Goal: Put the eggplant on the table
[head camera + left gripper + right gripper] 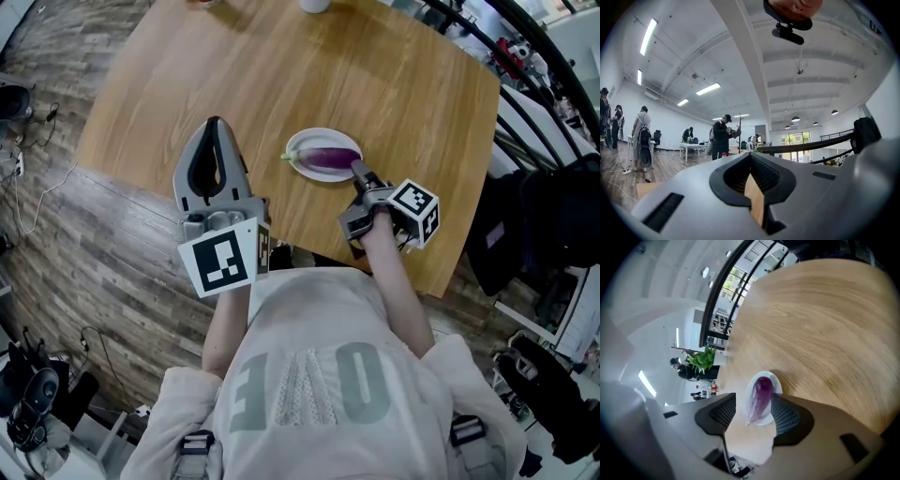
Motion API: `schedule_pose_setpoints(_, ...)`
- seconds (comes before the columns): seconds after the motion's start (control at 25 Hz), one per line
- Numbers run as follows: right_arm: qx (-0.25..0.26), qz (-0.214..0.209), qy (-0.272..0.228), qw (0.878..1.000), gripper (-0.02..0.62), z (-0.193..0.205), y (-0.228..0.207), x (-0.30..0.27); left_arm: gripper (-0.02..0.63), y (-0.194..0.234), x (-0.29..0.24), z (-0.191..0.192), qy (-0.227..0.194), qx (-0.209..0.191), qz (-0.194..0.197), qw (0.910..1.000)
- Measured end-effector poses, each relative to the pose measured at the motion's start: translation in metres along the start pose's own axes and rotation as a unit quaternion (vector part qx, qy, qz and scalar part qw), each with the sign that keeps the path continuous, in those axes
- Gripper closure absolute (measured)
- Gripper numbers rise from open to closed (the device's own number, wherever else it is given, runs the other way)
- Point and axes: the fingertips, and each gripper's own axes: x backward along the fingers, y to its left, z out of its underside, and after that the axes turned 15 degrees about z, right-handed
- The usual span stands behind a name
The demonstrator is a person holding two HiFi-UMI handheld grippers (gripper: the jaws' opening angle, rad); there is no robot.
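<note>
A purple eggplant lies on a small white plate on the wooden surface, at the centre of the head view. Just lower right of it, the right gripper has its jaws spread, pinching nothing. At centre left, the left gripper has its jaws pressed together, empty.

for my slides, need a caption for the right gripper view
Open right gripper over an eggplant on a white plate on a wooden table

Eggplant purple, stem green; plate white; counter light wood grain; left gripper grey, marker black-white squares.
</note>
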Motion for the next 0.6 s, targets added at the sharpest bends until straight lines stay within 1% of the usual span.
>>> schedule_pose_setpoints(0.08, 0.028, -0.016, -0.060, 0.998, 0.374, -0.018, 0.018, 0.021, 0.598, -0.002, -0.001, 0.000, 0.000, 0.002, 0.002, 1.0000)
schedule_pose_setpoints(0.12, 0.049, -0.024, -0.096, 0.994, 0.374, -0.028, 0.028, 0.032, 0.598, -0.003, -0.001, 0.000, 0.000, 0.003, 0.003, 1.0000)
schedule_pose_setpoints(0.16, 0.075, -0.031, -0.134, 0.988, 0.376, -0.037, 0.038, 0.044, 0.598, -0.004, -0.002, 0.000, 0.000, 0.003, 0.004, 1.0000)
schedule_pose_setpoints(0.2, 0.104, -0.039, -0.174, 0.979, 0.374, -0.045, 0.050, 0.057, 0.598, -0.005, -0.002, 0.000, -0.001, 0.003, 0.005, 1.0000)
schedule_pose_setpoints(0.24, 0.136, -0.046, -0.214, 0.966, 0.374, -0.052, 0.062, 0.070, 0.598, -0.005, -0.003, 0.000, -0.001, 0.002, 0.006, 1.0000)
schedule_pose_setpoints(0.28, 0.170, -0.054, -0.253, 0.951, 0.376, -0.057, 0.074, 0.083, 0.598, -0.006, -0.004, -0.001, -0.002, 0.002, 0.007, 1.0000)
schedule_pose_setpoints(0.32, 0.206, -0.062, -0.290, 0.933, 0.376, -0.060, 0.087, 0.096, 0.598, -0.006, -0.005, -0.002, -0.003, 0.002, 0.008, 1.0000)
schedule_pose_setpoints(0.36, 0.243, -0.070, -0.325, 0.911, 0.376, -0.060, 0.100, 0.108, 0.598, -0.005, -0.006, -0.002, -0.003, 0.002, 0.009, 1.0000)
schedule_pose_setpoints(0.44, 0.318, -0.087, -0.383, 0.863, 0.376, -0.053, 0.125, 0.130, 0.598, -0.005, -0.007, -0.003, -0.004, 0.002, 0.010, 0.9999)
schedule_pose_setpoints(0.52, 0.382, -0.105, -0.421, 0.816, 0.377, -0.040, 0.144, 0.145, 0.598, -0.007, -0.007, -0.003, -0.005, 0.002, 0.011, 0.9999)
schedule_pose_setpoints(0.56, 0.406, -0.112, -0.432, 0.797, 0.383, -0.034, 0.151, 0.149, 0.598, -0.007, -0.008, -0.003, -0.004, 0.002, 0.012, 0.9999)
schedule_pose_setpoints(0.6, 0.427, -0.118, -0.439, 0.782, 0.402, -0.027, 0.156, 0.152, 0.598, -0.008, -0.008, -0.003, -0.005, 0.002, 0.013, 0.9999)
